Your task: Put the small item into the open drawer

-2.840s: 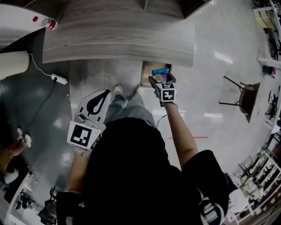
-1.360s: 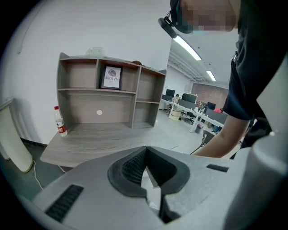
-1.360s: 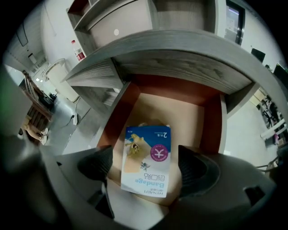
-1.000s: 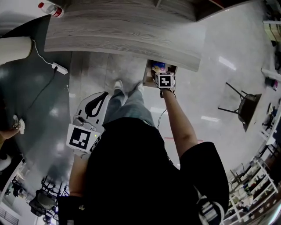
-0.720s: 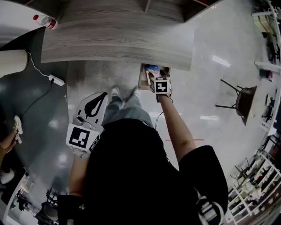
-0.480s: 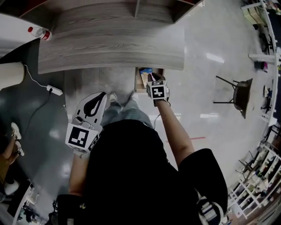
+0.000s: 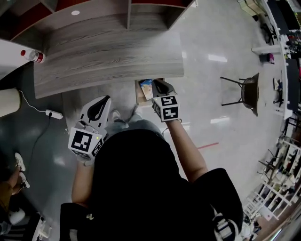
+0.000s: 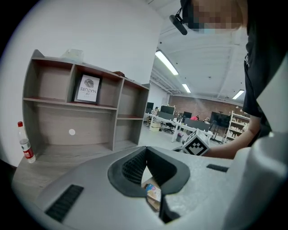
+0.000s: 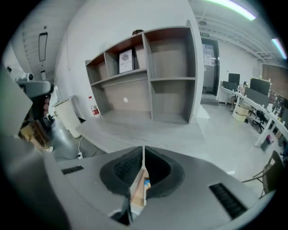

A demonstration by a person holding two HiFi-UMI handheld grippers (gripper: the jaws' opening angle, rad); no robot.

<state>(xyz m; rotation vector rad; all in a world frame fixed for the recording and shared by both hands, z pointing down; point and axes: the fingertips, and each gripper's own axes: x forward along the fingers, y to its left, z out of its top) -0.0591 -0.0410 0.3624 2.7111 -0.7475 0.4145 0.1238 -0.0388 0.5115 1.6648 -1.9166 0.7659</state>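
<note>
The small item, a blue-printed packet (image 7: 146,88), lies inside the open wooden drawer (image 7: 139,95) under the grey desk's front edge. My right gripper (image 7: 158,85) hovers just right of the drawer, above its edge, with its jaws shut and nothing between them. In the right gripper view the closed jaws (image 9: 143,156) meet in a thin line, and the packet (image 9: 146,183) and the drawer (image 9: 136,194) show below them. My left gripper (image 7: 100,102) hangs apart, left of the drawer, shut and empty. The left gripper view shows the packet (image 8: 153,192) below its closed jaws (image 8: 147,158).
The grey wooden desk (image 7: 103,56) carries a shelf unit (image 7: 129,12) at its back and a red-capped bottle (image 7: 31,55) at its left end. A power strip (image 7: 51,114) with a cable lies on the floor at left. A chair (image 7: 247,92) stands at right.
The right gripper carried the blue packet to the drawer, let it go inside, then drew back a little and shut its jaws. The left gripper stayed where it was.
</note>
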